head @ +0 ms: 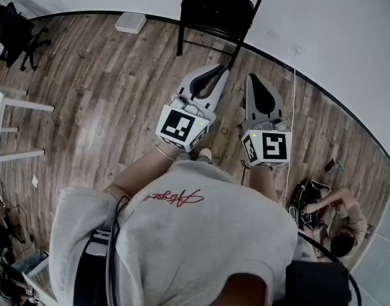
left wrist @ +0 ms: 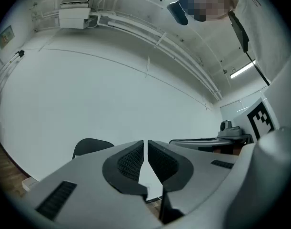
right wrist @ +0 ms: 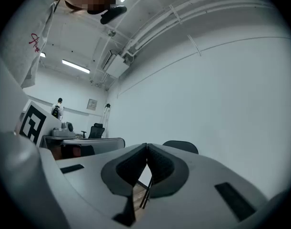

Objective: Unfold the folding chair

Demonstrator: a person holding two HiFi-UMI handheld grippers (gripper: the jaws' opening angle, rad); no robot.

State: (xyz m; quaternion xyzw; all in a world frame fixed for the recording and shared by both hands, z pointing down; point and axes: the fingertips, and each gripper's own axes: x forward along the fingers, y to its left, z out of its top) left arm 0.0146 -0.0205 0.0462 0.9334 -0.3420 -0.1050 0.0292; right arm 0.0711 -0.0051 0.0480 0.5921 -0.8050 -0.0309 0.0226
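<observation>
The black folding chair (head: pixel 215 8) stands on its legs against the white wall at the top of the head view. My left gripper (head: pixel 215 75) and right gripper (head: pixel 258 85) are held side by side in front of me. Both point toward the chair, a short way from it and touching nothing. Both are shut with nothing between the pads. In the left gripper view, the chair's rounded back (left wrist: pixel 90 147) shows just left of the left gripper (left wrist: pixel 145 144). In the right gripper view, the back (right wrist: pixel 182 147) rises to the right of the right gripper (right wrist: pixel 146 149), and a thin leg (right wrist: pixel 145 197) shows below.
A white box (head: pixel 131 22) lies on the wood floor by the wall, left of the chair. A black office chair (head: pixel 16 30) and a white stool (head: pixel 9 123) stand at the left. A person (head: pixel 338 225) sits on the floor at the lower right beside a dark bag (head: pixel 306 209).
</observation>
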